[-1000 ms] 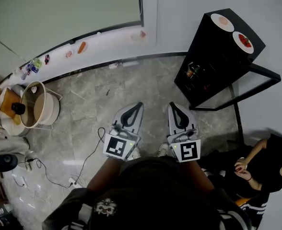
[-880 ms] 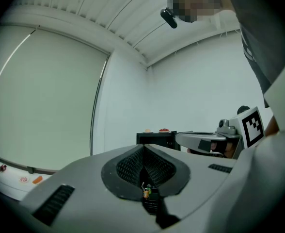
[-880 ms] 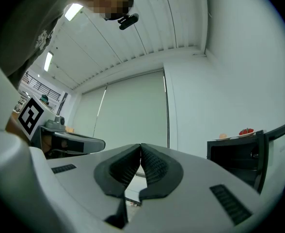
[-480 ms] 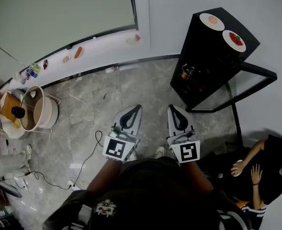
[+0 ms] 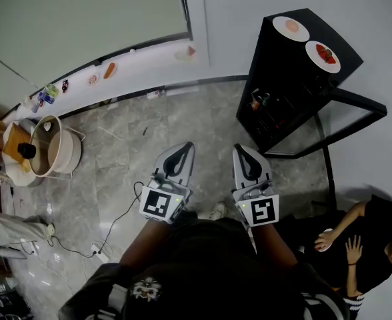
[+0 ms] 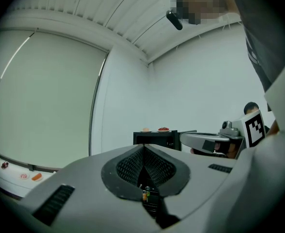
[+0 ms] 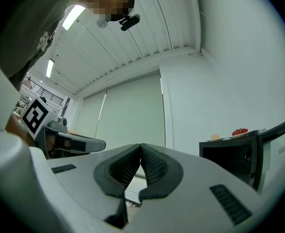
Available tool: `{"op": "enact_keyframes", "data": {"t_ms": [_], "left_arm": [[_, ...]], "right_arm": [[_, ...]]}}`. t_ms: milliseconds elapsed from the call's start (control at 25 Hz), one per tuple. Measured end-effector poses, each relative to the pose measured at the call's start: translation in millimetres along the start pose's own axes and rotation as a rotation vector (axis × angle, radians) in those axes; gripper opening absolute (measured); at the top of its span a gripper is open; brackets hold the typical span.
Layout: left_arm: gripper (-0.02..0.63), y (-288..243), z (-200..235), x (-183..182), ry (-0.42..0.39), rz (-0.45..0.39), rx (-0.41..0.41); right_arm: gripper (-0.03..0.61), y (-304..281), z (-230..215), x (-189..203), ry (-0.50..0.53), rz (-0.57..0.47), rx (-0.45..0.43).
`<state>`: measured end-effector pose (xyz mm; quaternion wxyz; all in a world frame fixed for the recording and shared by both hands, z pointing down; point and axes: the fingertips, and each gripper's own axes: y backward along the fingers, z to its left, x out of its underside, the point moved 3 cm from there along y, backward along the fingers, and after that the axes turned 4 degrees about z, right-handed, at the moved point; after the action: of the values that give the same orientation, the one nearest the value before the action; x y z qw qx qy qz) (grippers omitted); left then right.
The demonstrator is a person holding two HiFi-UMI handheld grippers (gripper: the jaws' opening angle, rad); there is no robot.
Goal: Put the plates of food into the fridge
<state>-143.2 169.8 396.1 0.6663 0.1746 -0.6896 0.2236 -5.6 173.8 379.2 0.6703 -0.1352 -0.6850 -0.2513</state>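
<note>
A small black fridge [image 5: 296, 79] stands against the wall at the upper right, its glass door [image 5: 356, 122] swung open. On its top sit two white plates: one with pale food [image 5: 291, 29] and one with red food [image 5: 322, 56]. Both plates also show far off in the left gripper view, the pale one [image 6: 146, 129] beside the red one [image 6: 163, 129], and in the right gripper view, pale [image 7: 215, 137] and red [image 7: 239, 131]. My left gripper [image 5: 186, 147] and right gripper [image 5: 240, 149] are held side by side over the floor, short of the fridge, both shut and empty.
A person [image 5: 376, 245] sits on the floor at the lower right, beside the open door. A round pot on a stand [image 5: 49, 145] is at the left, a cable [image 5: 119, 222] trails over the marble floor, and small items line the window ledge [image 5: 106, 72].
The whole view has shifted a little as I and both grippers moved across the floor toward the fridge. The seated person's hands have moved. Both grippers stay shut.
</note>
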Motion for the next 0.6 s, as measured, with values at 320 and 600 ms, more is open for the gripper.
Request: {"op": "enact_keyframes", "data": {"t_ms": [320, 600], "left_arm": [[0.021, -18.1, 8.0, -3.6, -0.002, -0.013, -0.011], [0.021, -39.6, 35.3, 0.1, -0.012, -0.017, 0.010]], "right_arm": [[0.023, -15.6, -13.6, 12.4, 0.016, 0.028, -0.022], [0.023, -51.7, -25.8, 26.7, 0.010, 0.049, -0.049]]}}
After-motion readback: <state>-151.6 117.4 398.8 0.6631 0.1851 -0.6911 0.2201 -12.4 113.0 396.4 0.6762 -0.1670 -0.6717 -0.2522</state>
